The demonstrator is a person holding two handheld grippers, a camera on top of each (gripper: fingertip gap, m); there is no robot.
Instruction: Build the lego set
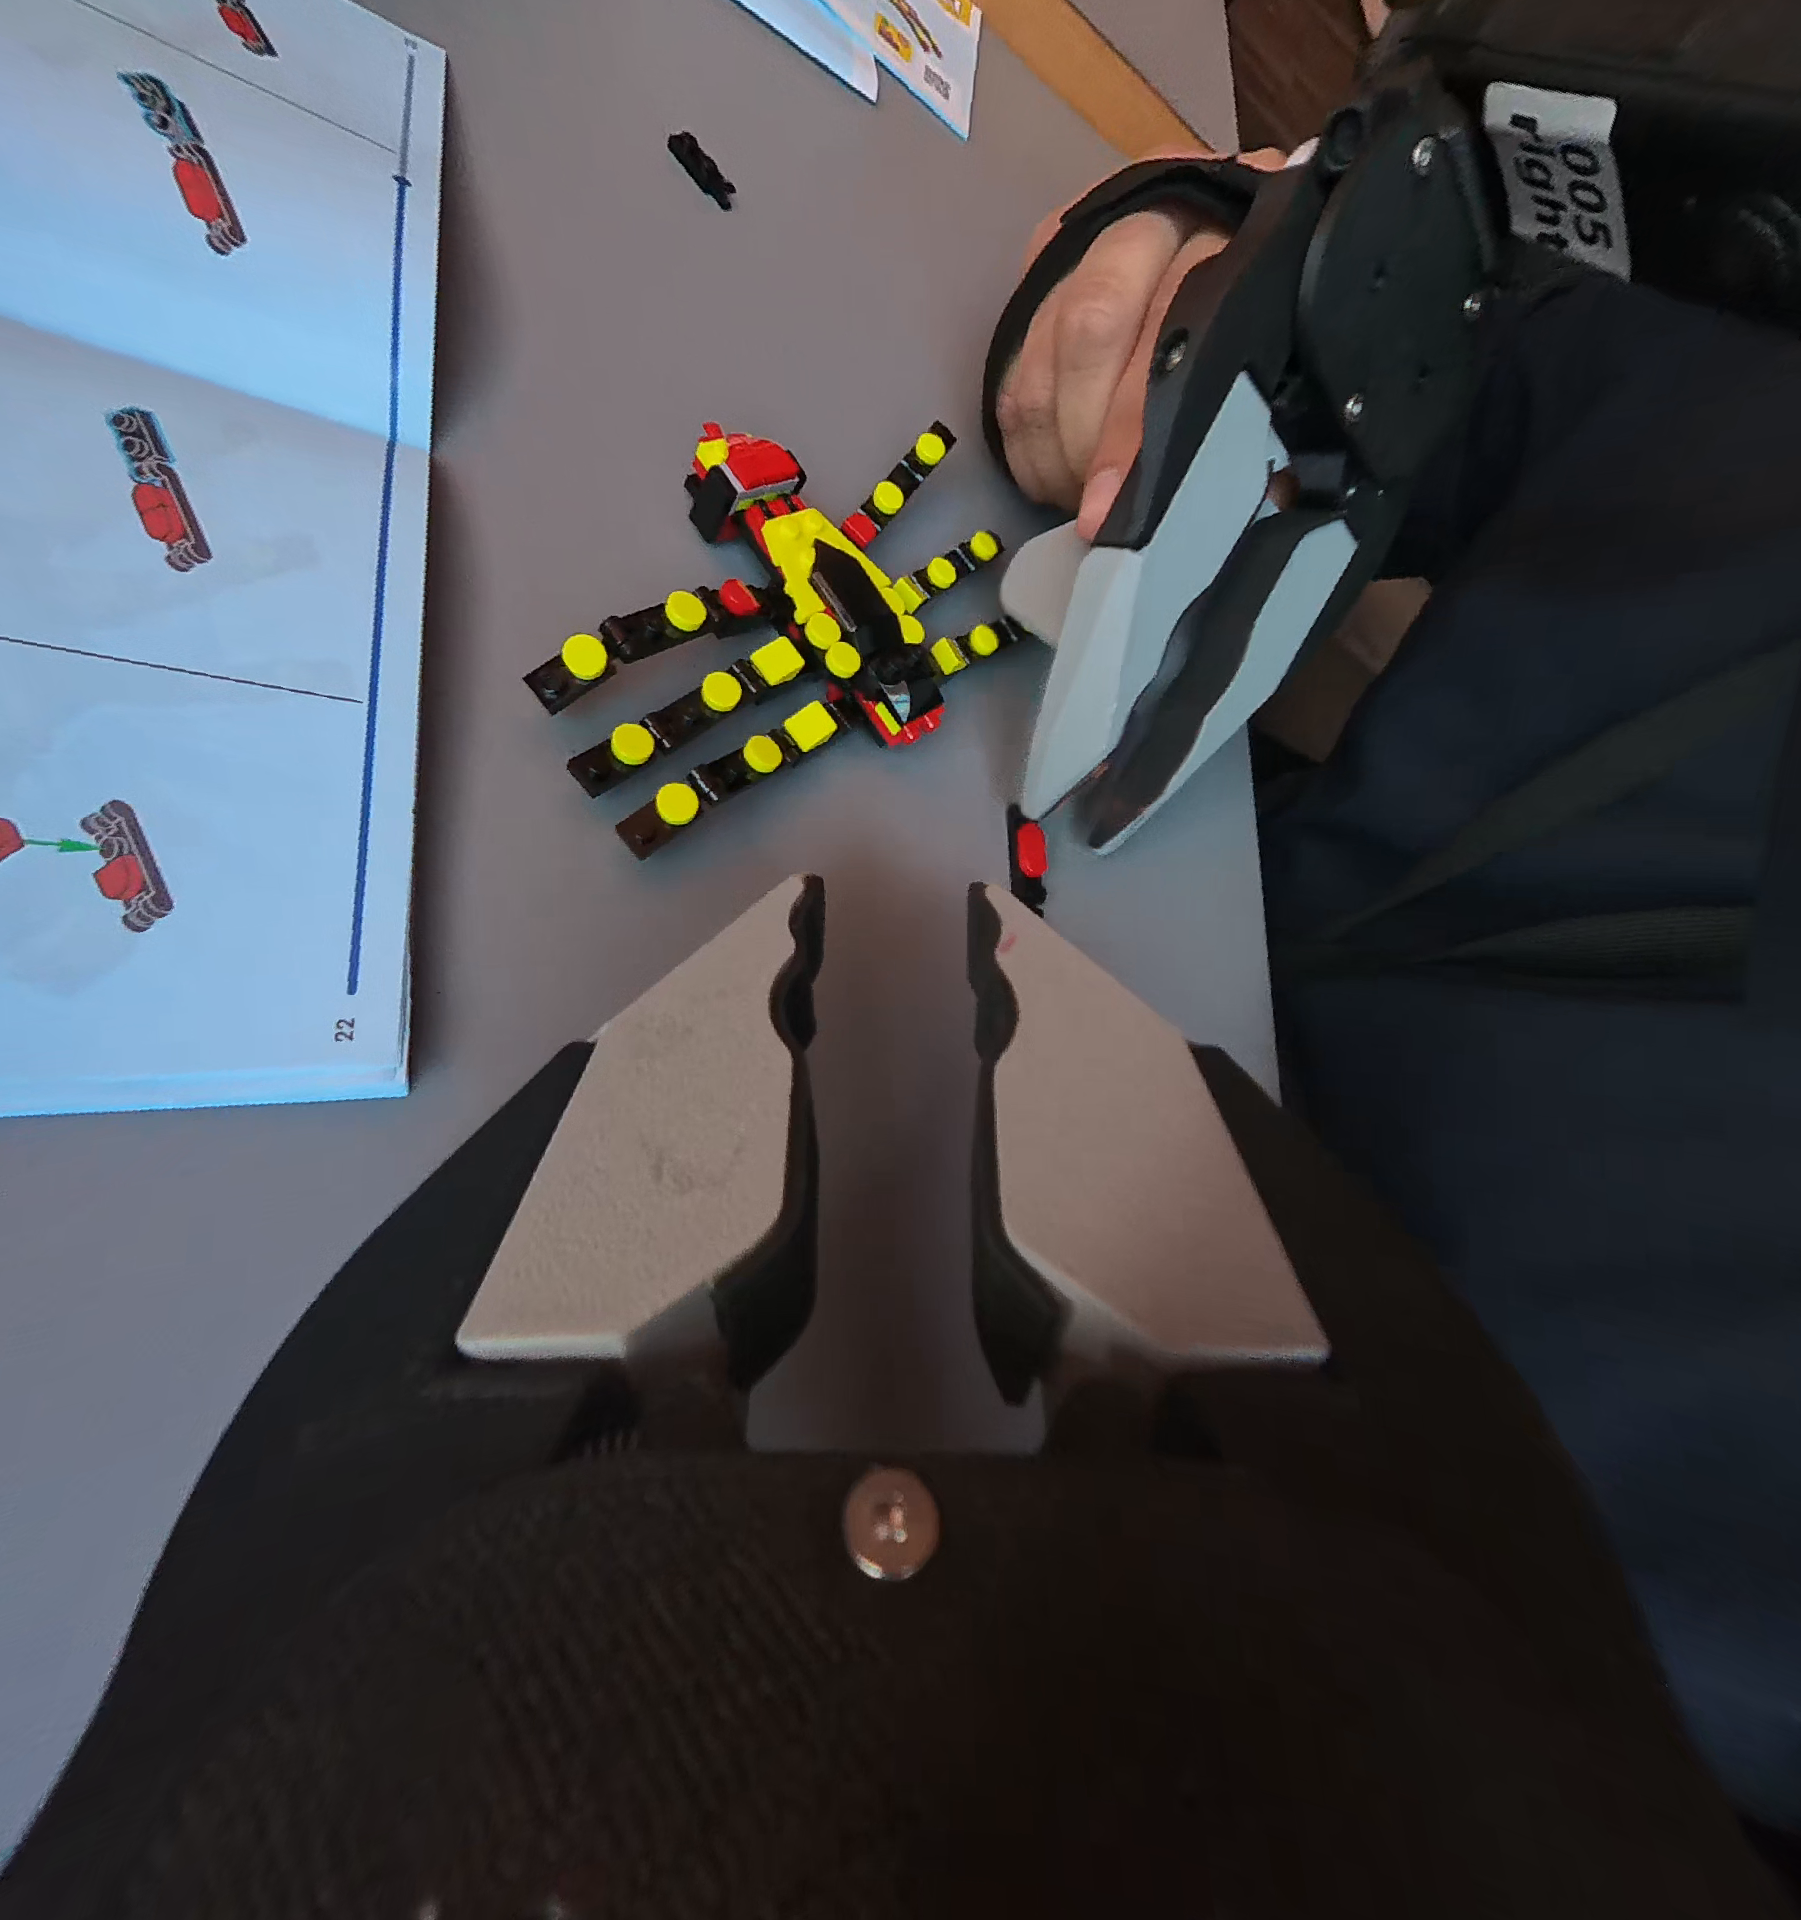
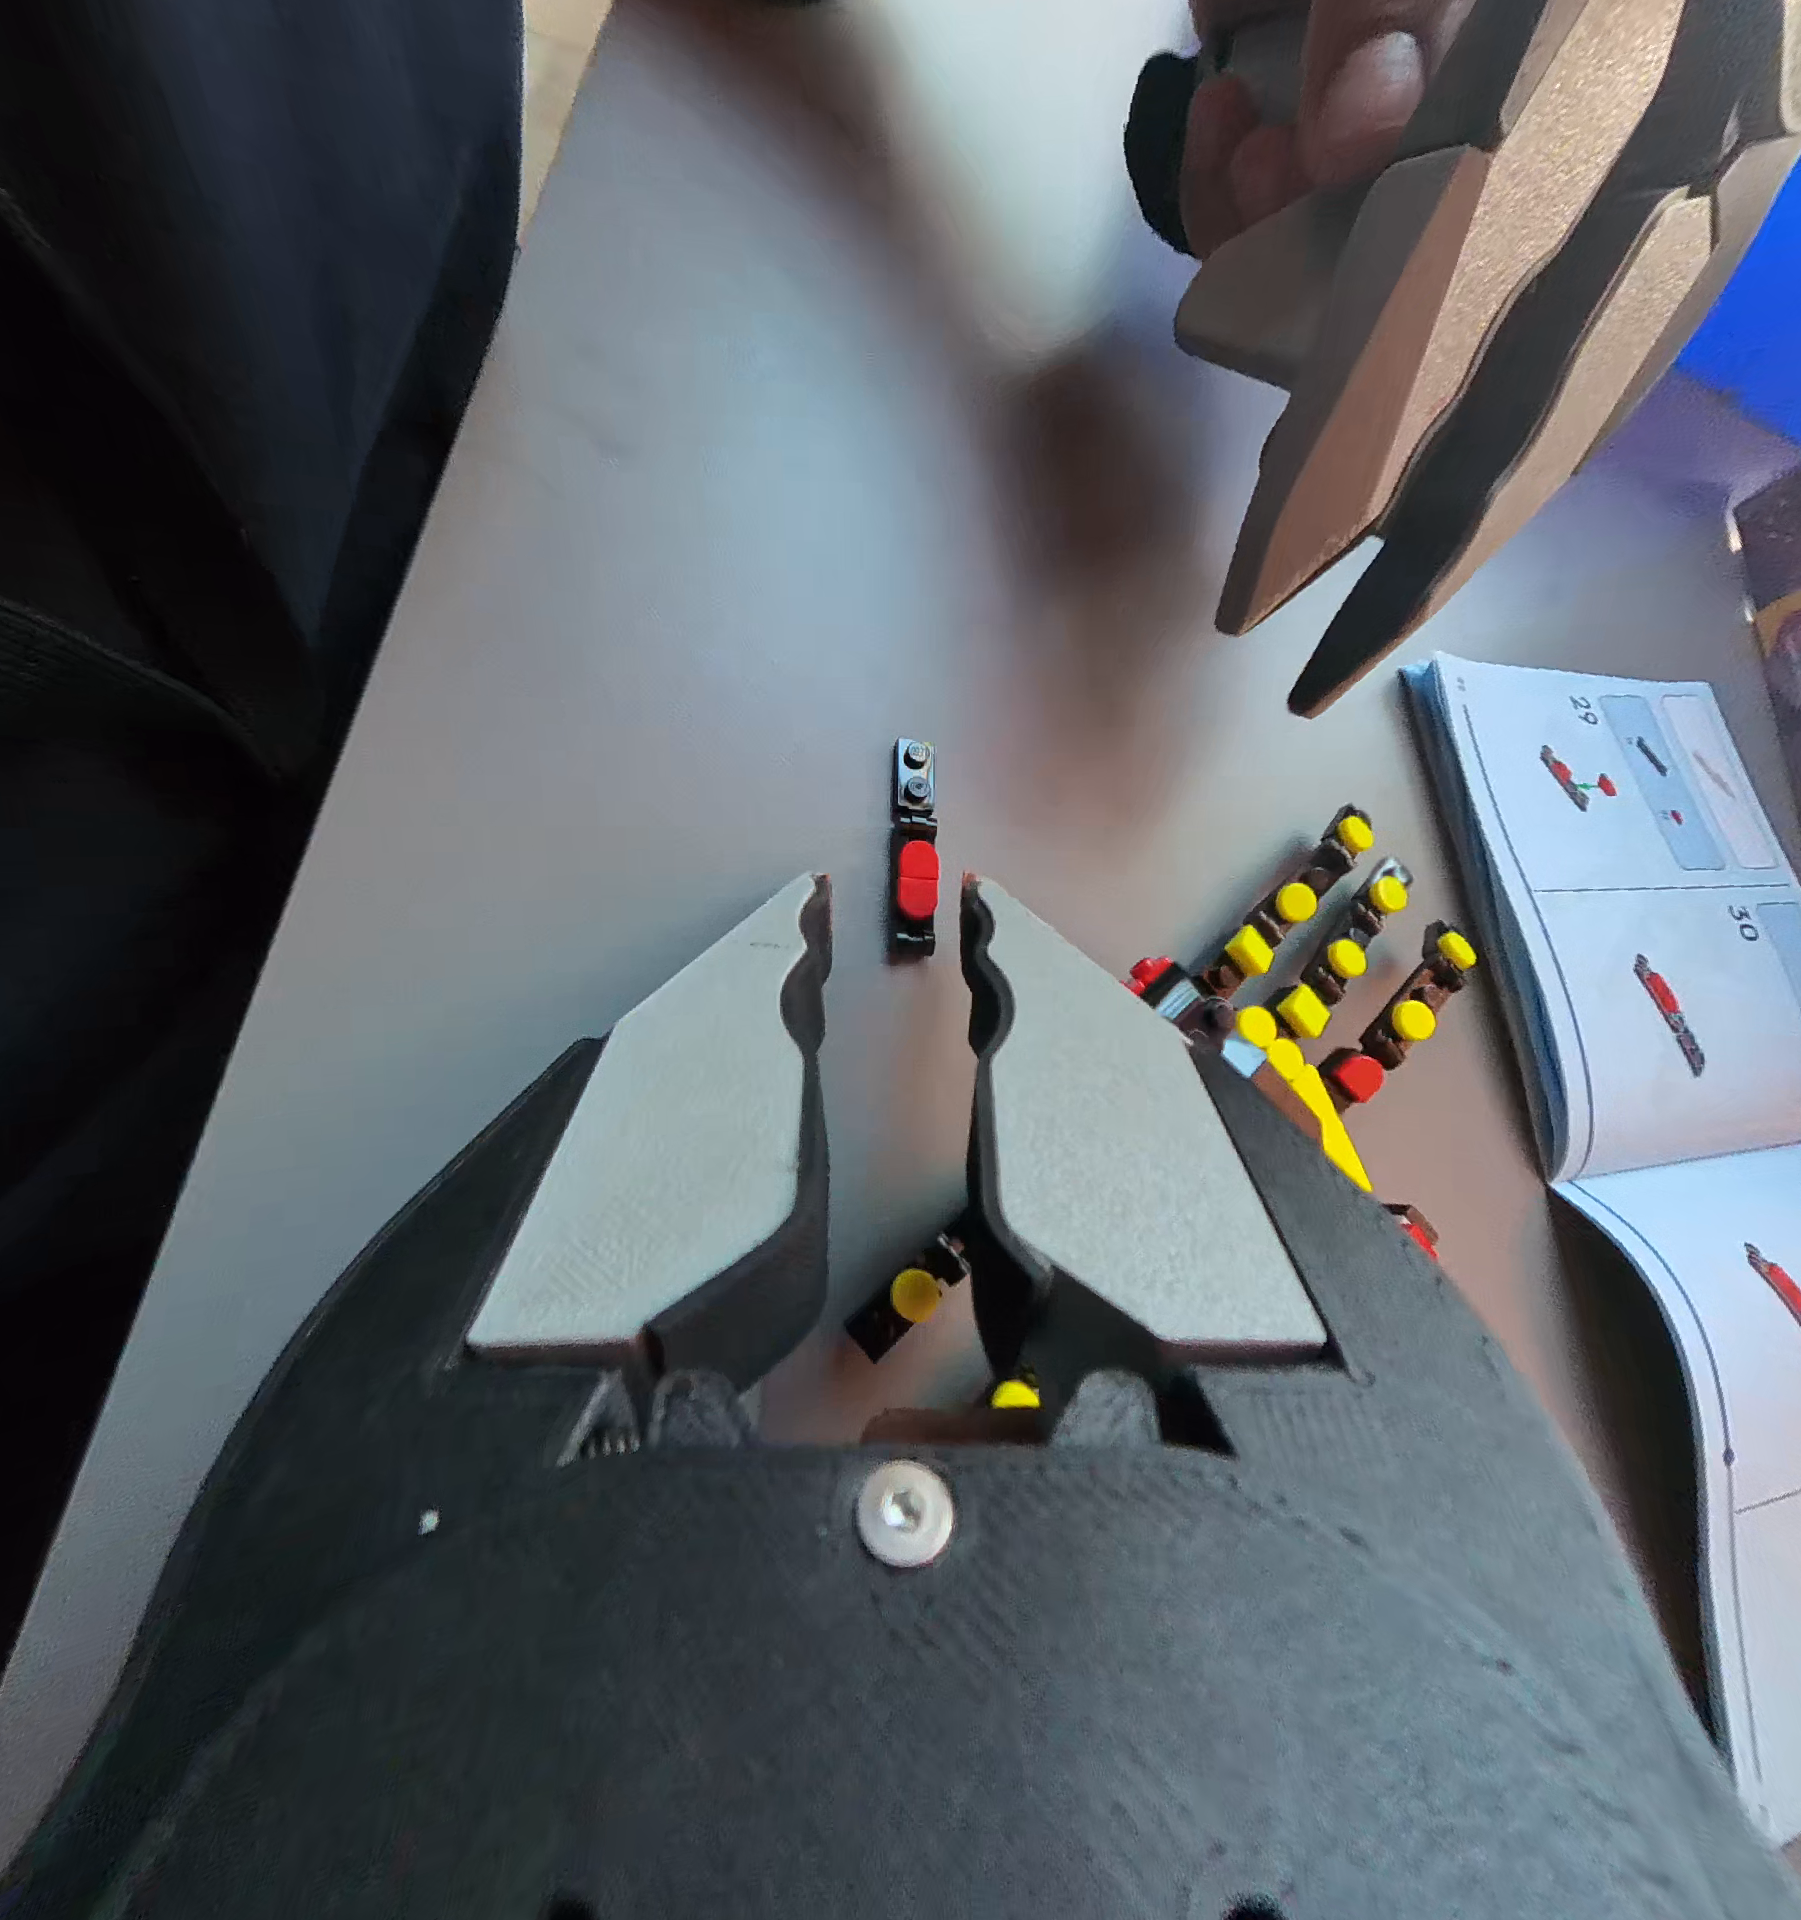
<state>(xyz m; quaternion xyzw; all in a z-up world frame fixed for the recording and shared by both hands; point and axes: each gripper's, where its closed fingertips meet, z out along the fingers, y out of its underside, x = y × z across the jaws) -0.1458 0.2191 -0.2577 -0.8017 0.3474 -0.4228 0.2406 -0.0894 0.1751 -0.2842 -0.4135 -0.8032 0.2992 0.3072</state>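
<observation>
The red, yellow and black brick spider model (image 1: 771, 623) is lying nearly complete on the grey table (image 1: 584, 312), with six studded legs. A small black leg piece with a red rounded tile (image 2: 915, 883) is waiting unattached at 12 o'clock of the right gripper (image 2: 896, 894), which is released and empty. The left gripper (image 1: 896, 904) is also hanging open, empty. The open instruction booklet (image 1: 169, 520) is lying at 9 o'clock of the model.
</observation>
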